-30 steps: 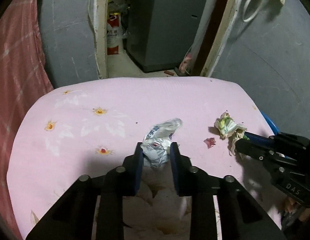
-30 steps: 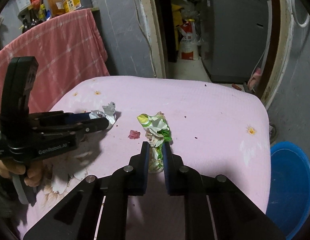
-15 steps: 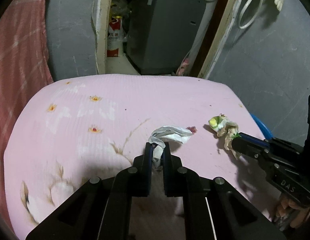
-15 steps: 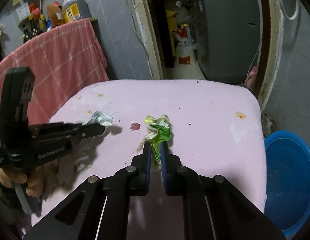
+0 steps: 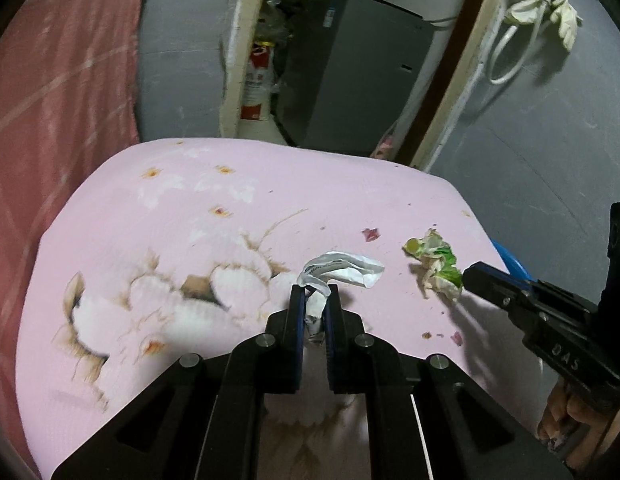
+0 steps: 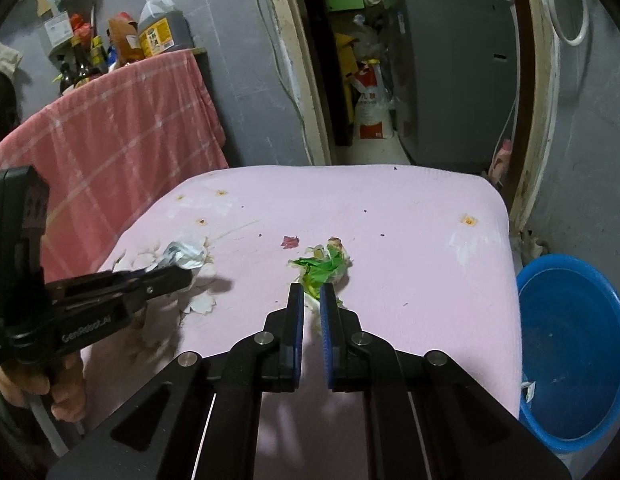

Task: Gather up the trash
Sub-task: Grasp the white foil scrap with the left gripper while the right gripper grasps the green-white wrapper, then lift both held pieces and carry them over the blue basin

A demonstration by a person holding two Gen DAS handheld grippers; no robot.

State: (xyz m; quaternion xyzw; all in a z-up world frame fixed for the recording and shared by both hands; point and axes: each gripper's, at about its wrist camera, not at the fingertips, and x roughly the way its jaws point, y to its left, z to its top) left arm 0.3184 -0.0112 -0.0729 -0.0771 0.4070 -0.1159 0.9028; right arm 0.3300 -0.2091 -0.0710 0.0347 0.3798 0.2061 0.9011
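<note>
Left gripper pinches a white wrapper; right gripper pinches a green wrapper. Neither has reached the basin beside the table. A red scrap remains there.

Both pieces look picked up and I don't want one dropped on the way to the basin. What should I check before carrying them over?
1. Left gripper jaws closed on the crumpled white-grey wrapper: ok.
2. Right gripper jaws closed on the crumpled green-and-white wrapper: ok.
3. Both wrappers lifted clear of the pink flowered tablecloth: cannot tell.
4. Round blue plastic basin unblocked, beside the table: ok.
5. Table fully cleared: not ok, small red scrap remains.
</note>
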